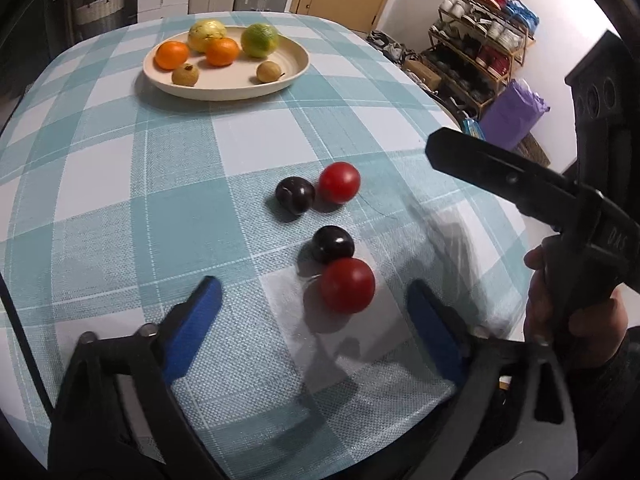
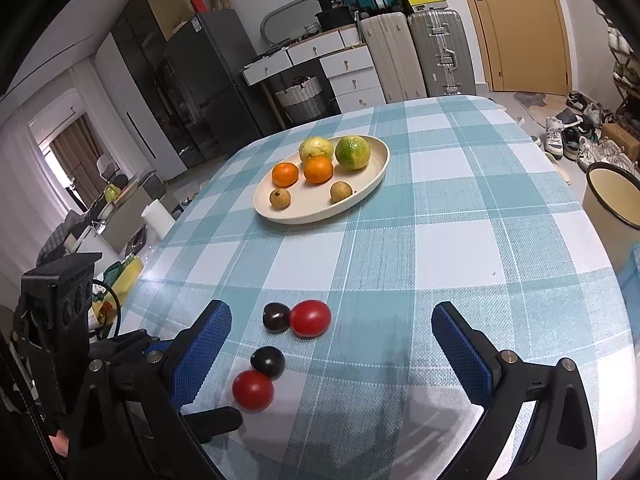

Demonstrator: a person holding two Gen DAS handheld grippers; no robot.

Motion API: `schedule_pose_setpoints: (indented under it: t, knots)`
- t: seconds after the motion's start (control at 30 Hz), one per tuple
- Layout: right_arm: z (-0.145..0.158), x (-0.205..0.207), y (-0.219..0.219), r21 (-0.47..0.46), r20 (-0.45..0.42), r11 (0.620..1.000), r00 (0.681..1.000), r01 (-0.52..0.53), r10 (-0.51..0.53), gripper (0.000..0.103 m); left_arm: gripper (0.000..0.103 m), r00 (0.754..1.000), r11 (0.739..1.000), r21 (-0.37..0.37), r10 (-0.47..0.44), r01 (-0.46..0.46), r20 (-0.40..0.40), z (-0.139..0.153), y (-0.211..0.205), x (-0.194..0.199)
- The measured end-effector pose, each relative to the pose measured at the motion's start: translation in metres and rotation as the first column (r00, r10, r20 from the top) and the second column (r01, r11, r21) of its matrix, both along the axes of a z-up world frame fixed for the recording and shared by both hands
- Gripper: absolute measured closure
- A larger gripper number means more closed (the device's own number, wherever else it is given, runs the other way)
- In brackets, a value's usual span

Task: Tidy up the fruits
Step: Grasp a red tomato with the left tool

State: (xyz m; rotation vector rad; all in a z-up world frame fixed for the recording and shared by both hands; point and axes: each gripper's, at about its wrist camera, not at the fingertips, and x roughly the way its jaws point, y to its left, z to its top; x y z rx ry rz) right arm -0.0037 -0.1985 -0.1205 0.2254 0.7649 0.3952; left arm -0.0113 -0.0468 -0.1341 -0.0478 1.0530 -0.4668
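Left wrist view: the left tool (image 1: pixel 314 304) is seen with its blue pads set wide and nothing gripped, the near red tomato (image 1: pixel 347 285) lying on the counter (image 1: pixel 120 200) between them, touching a dark plum (image 1: pixel 333 244). A second plum (image 1: pixel 295 195) and tomato (image 1: pixel 339 182) lie just beyond, and the cream plate (image 1: pixel 296 68) with citrus is well apart at the far side. In the right wrist view the right tool (image 2: pixel 331 332) is likewise held wide and empty. The near tomato is judged the target; the pads should be lowered around its widest part, clear of the plum so it is not nudged away, and closed gently, since a round, soft fruit may be squeezed out or bruised.
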Motion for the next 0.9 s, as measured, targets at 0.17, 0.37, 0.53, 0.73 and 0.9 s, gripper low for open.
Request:
schedule_pose_setpoints:
  t: [0.17, 0.37, 0.53, 0.73, 0.9]
  knots:
    - [-0.002, -0.001, -0.002, -0.019, -0.008, 1.000, 1.000, -0.003, 0.003, 0.001, 0.049, 1.000, 0.999, -0.011, -0.031, 0.031, 0.004, 0.000, -0.007, -0.003]
    - [0.000, -0.005, -0.009, -0.008, -0.004, 1.000, 1.000, 0.009, -0.009, 0.001, 0.074, 0.997, 0.995, -0.067, -0.070, 0.069, -0.021, -0.003, -0.009, -0.004]
    - [-0.002, -0.009, -0.007, -0.014, -0.011, 1.000, 1.000, 0.002, -0.002, 0.001, 0.081, 0.997, 0.990, -0.128, -0.066, 0.062, -0.027, -0.005, -0.002, -0.005]
    - [-0.006, -0.014, -0.005, -0.008, -0.027, 1.000, 1.000, -0.010, 0.010, 0.001, 0.085, 0.998, 0.988, -0.141, -0.060, 0.056, -0.021, -0.004, 0.002, -0.009]
    - [-0.011, -0.018, -0.003, -0.003, -0.041, 1.000, 0.999, -0.013, 0.013, 0.001, 0.088, 0.998, 0.988, -0.145, -0.057, 0.054, -0.013, -0.001, 0.004, -0.010]
